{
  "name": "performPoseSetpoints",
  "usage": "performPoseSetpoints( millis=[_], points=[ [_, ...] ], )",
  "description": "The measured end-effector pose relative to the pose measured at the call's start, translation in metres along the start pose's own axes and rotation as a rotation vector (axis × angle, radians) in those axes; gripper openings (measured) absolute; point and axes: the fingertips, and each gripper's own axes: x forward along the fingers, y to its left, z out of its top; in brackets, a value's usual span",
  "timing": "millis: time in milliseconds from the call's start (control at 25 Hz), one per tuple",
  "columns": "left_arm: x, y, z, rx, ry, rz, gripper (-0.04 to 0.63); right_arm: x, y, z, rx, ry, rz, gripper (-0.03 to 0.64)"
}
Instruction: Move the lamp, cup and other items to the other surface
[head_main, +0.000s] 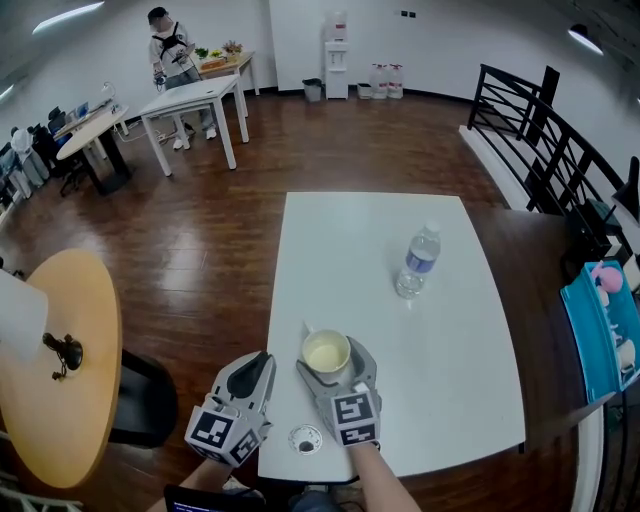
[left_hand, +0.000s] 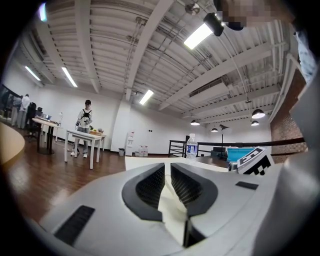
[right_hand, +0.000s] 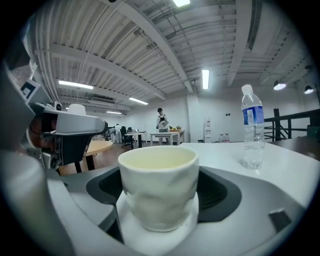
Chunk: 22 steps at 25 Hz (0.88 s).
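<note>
A: Starting with the head view, where is the cup sitting?
B: The cup (head_main: 327, 352) is standing upright on the white bench (head_main: 450, 400), near its front edge, with the right gripper (head_main: 336, 357) reaching around it. The left gripper (head_main: 262, 362) is hovering just beside it at the bench's left edge. A water bottle (head_main: 418, 260) is standing well apart.
A: What is the left gripper view showing?
B: Its jaws are lying clenched together, carrying nothing.
A: And the right gripper view?
B: The jaws are standing wide on either side of the cup, released, with dark gaps showing at both pads. The cup is looking like thick glazed ceramic, so I am judging it stiff, slick and breakable. I am favouring a squeeze across the dimpled mid-wall, below the rim.
</note>
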Motion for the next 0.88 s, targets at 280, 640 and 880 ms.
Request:
performPoseSetpoints(
  millis=[280, 640, 880],
  points=[
    [-0.007, 0.001, 0.008, 0.007, 0.003, 0.010, 0.048, -0.013, 0.013, 0.025, -0.026, -0.068, 0.041, 0.422],
    [-0.090, 0.079, 0.054, 0.014, -0.081, 0.204, 0.048, 0.009, 0.148, 0.106, -0.101, -0.125, 0.300, 0.422],
    [-0.201, 0.155, 0.090, 0.041, -0.130, 0.438, 0.048, 0.031, 0.291, 0.144, -0.131, -0.167, 0.551, 0.420]
  ],
)
